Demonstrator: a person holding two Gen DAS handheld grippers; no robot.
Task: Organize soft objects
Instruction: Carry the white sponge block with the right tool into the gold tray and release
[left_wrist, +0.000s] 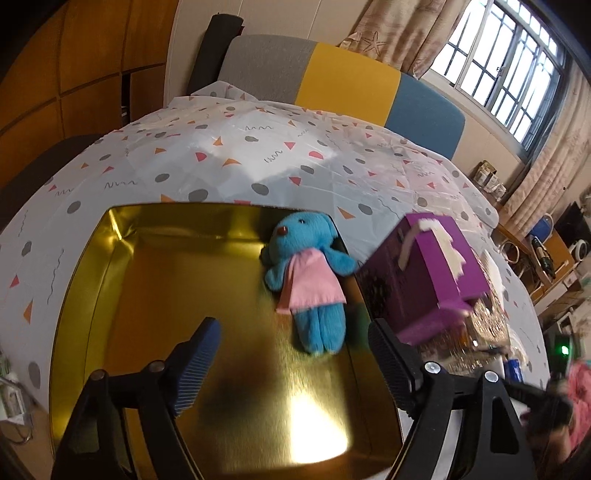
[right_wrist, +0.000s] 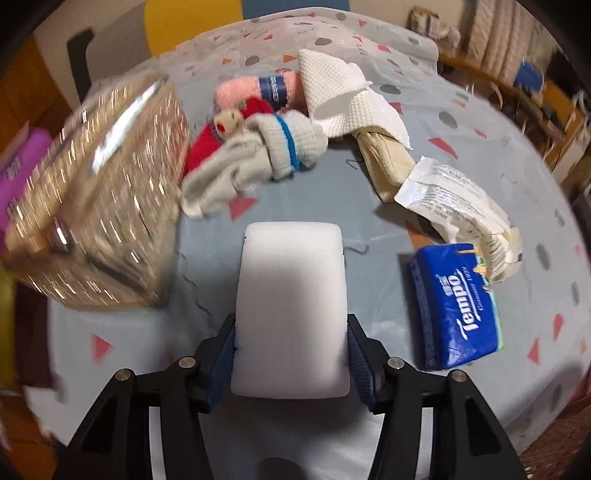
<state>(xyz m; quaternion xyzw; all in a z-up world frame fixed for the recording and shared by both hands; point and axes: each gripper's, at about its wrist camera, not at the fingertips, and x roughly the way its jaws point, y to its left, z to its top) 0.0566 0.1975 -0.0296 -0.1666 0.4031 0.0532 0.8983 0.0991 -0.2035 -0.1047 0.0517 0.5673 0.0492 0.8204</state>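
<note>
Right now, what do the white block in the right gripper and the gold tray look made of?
White block: looks like soft foam or sponge, matte, with rounded corners; the right gripper pinches it. Gold tray: likely thin metal, with a brushed mirror finish reflecting window glare.

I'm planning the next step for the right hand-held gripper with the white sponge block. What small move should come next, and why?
Probably lift the white sponge block straight up off the tablecloth. The right hand-held gripper has its pads against both sides of the block, so it looks gripped. The gold tin, already holding the blue plush toy, seems the likely destination.
</note>
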